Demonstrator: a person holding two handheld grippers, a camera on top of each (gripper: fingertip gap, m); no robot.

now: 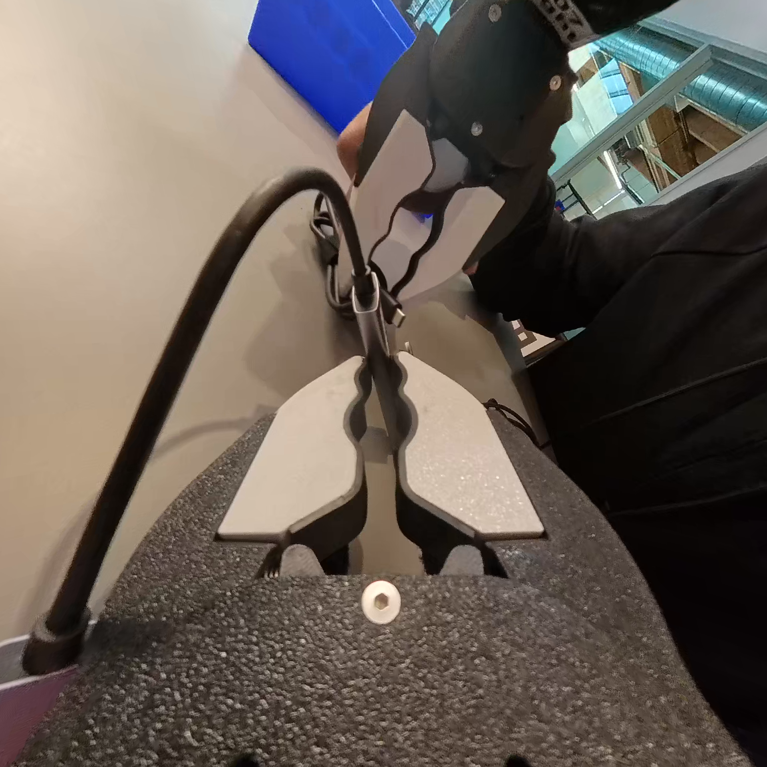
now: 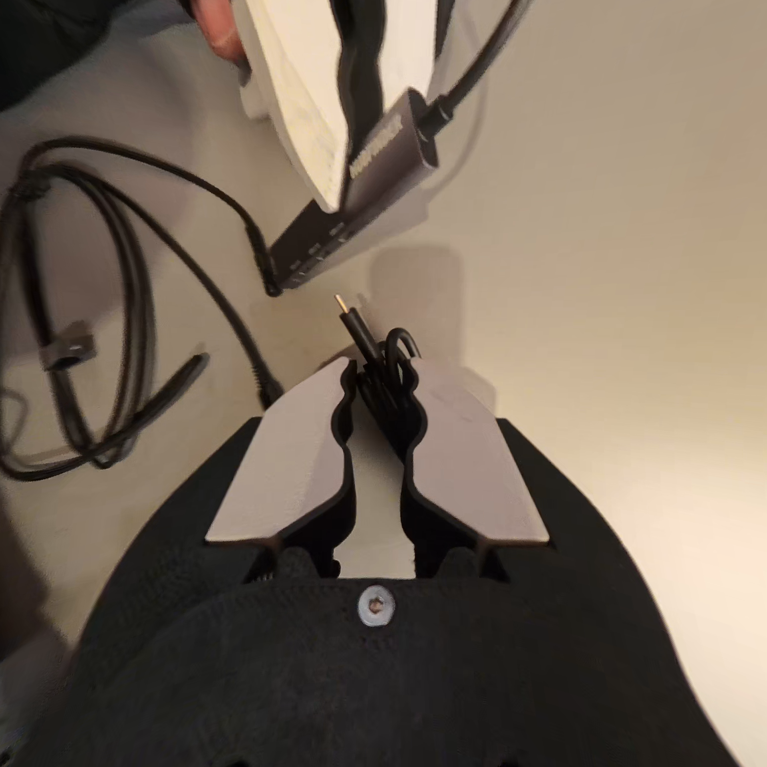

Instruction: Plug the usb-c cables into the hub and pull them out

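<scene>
— Left tongs (image 1: 379, 365)?
— Clamped on the hub (image 2: 352, 199), held above the tabletop (image 2: 581, 207).
— Right tongs (image 2: 379, 367)?
— Closed on a cable (image 2: 359, 332), plug just short of the hub.

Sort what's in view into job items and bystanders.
Job:
- slim dark grey metal hub, clamped in left tongs
- black USB-C cable with silver plug, held in right tongs

Bystanders:
- bundled black cables
- blue box
</scene>
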